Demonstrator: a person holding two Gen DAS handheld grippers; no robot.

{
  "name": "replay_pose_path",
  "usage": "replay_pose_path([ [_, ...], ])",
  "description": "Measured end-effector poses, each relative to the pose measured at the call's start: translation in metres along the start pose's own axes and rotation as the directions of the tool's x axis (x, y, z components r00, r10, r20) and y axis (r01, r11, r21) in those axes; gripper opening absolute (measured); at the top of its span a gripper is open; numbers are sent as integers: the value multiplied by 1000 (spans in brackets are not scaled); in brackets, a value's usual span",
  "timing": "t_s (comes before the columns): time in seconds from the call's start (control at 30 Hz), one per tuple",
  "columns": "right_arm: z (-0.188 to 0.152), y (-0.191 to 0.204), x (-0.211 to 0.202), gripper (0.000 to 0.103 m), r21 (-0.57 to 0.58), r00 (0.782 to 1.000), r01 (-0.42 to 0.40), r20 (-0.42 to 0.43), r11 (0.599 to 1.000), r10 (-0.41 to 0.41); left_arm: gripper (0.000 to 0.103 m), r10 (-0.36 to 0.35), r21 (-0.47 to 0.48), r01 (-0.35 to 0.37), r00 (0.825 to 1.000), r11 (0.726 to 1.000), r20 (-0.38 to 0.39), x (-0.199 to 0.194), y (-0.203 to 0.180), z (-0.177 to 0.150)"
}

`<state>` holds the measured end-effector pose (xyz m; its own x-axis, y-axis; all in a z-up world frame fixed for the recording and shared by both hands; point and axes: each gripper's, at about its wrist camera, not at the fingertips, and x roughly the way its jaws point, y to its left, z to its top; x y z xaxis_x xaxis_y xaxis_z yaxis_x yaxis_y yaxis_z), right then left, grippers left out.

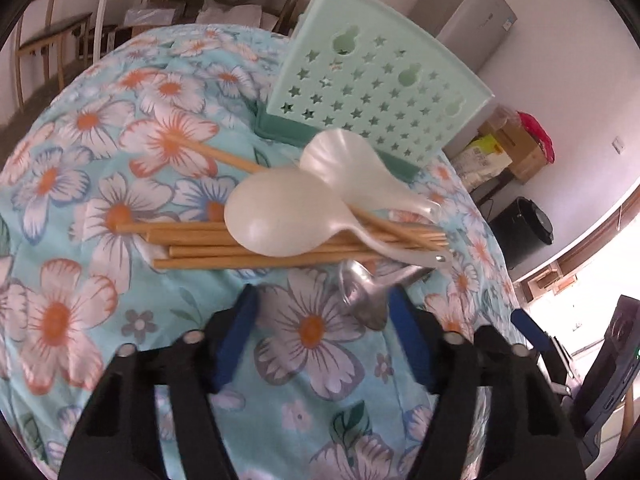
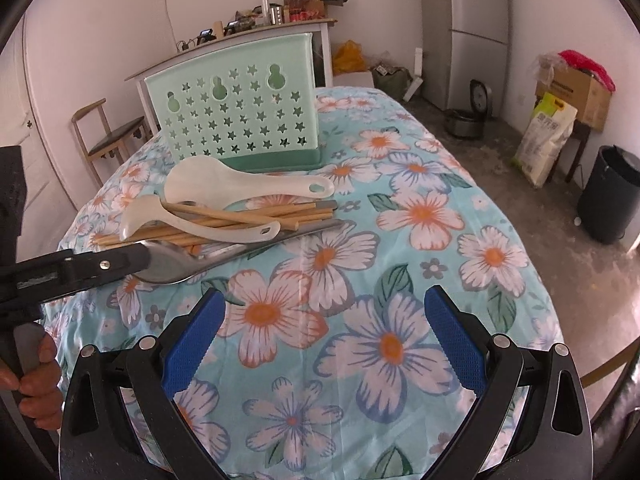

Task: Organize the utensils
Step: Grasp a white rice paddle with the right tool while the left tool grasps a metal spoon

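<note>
A metal spoon (image 1: 362, 296) lies on the floral tablecloth, its bowl between the blue pads of my left gripper (image 1: 323, 294), close to the right pad. The jaws stand apart and do not clamp it. In the right wrist view the left gripper (image 2: 132, 258) reaches in from the left over the spoon (image 2: 176, 270). Behind it lie two white rice paddles (image 1: 280, 220) (image 2: 240, 184) on a bundle of wooden chopsticks (image 1: 200, 248) (image 2: 256, 216). A mint-green holder (image 1: 372, 80) (image 2: 236, 120) with star holes stands upright beyond them. My right gripper (image 2: 326, 294) hovers open over bare cloth.
A hand (image 2: 36, 380) holds the left gripper's handle at the left edge. The round table drops off on the right. On the floor stand a dark bin (image 2: 608, 192), a sack (image 2: 548, 140) and a fridge (image 2: 476, 32). A wooden chair (image 2: 108, 136) is at the back left.
</note>
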<state>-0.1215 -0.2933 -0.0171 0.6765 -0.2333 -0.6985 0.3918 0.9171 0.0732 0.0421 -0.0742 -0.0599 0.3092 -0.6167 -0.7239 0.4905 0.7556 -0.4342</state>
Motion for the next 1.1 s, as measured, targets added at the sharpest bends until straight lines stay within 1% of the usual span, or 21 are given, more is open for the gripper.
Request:
replay_pose_path([
  [0.07, 1, 0, 2, 95, -4, 1000, -3, -2, 1000, 3, 47, -11, -16, 11, 1000, 1000, 3, 3, 2, 3],
  [0.1, 1, 0, 3, 95, -6, 1000, -4, -4, 1000, 4, 44, -18, -23, 18, 1000, 1000, 2, 4, 3, 4],
  [0.17, 3, -1, 3, 95, -11, 1000, -6, -2, 1000, 6, 29, -37, -33, 36, 999, 999, -3, 7, 3, 5],
  [0.2, 4, -1, 3, 95, -13, 1000, -4, 2, 1000, 4, 26, -39, -34, 39, 999, 999, -6, 9, 2, 5],
  [0.27, 7, -2, 1, 95, -15, 1000, -4, 15, 1000, 4, 10, -52, -38, 52, 999, 998, -14, 11, 2, 3],
  [0.37, 10, -3, -5, 95, -21, 999, 2, 51, 1000, -1, 7, -68, -31, 68, 997, 997, -18, 8, 0, 2],
  [0.43, 15, -3, -14, 95, -38, 995, 6, 97, 999, -2, 5, -75, -9, 74, 997, 997, -20, 1, 0, 1],
  [0.5, 22, 1, -22, 93, -82, 989, -1, 146, 997, 13, 4, -68, 1, 68, 997, 998, -25, -9, 5, 0],
  [0.57, 29, 9, -27, 86, -136, 984, -9, 174, 991, 33, 4, -69, -9, 68, 997, 998, -30, -19, 15, -3],
  [0.63, 38, 23, -27, 77, -217, 979, -30, 192, 976, 73, 4, -74, -37, 73, 997, 997, -37, -29, 31, -7],
  [0.67, 43, 34, -25, 73, -272, 976, -46, 193, 961, 101, 4, -74, -58, 72, 997, 996, -34, -35, 40, -10],
  [0.7, 45, 42, -21, 66, -310, 976, -51, 188, 949, 114, 4, -74, -70, 72, 997, 995, -33, -39, 46, -11],
  [0.73, 49, 54, -16, 57, -368, 975, -56, 179, 928, 130, 4, -72, -81, 70, 997, 994, -30, -43, 51, -13],
  [0.8, 51, 77, -3, 51, -483, 976, -65, 150, 873, 156, 4, -64, -93, 62, 998, 994, -19, -51, 63, -17],
  [0.83, 50, 87, 4, 44, -534, 979, -64, 132, 843, 158, 4, -61, -96, 59, 998, 994, -17, -54, 68, -18],
  [0.87, 48, 98, 13, 40, -594, 982, -56, 111, 802, 151, 4, -58, -102, 57, 998, 993, -14, -57, 72, -19],
  [0.9, 46, 108, 20, 33, -643, 985, -53, 94, 764, 148, 4, -60, -107, 58, 998, 993, -14, -59, 76, -20],
  [0.93, 43, 116, 26, 29, -684, 986, -54, 79, 727, 148, 4, -61, -111, 59, 998, 992, -14, -60, 80, -21],
  [0.97, 41, 121, 29, 28, -714, 987, -55, 68, 698, 147, 4, -66, -116, 64, 998, 991, -14, -62, 85, -21],
  [1.0, 37, 130, 36, 27, -765, 989, -47, 54, 642, 137, 4, -71, -118, 68, 997, 991, -14, -60, 84, -22],
  [1.1, 23, 144, 46, 25, -859, 992, -14, 51, 512, 113, 5, -86, -110, 84, 996, 990, -13, -61, 88, -24],
])
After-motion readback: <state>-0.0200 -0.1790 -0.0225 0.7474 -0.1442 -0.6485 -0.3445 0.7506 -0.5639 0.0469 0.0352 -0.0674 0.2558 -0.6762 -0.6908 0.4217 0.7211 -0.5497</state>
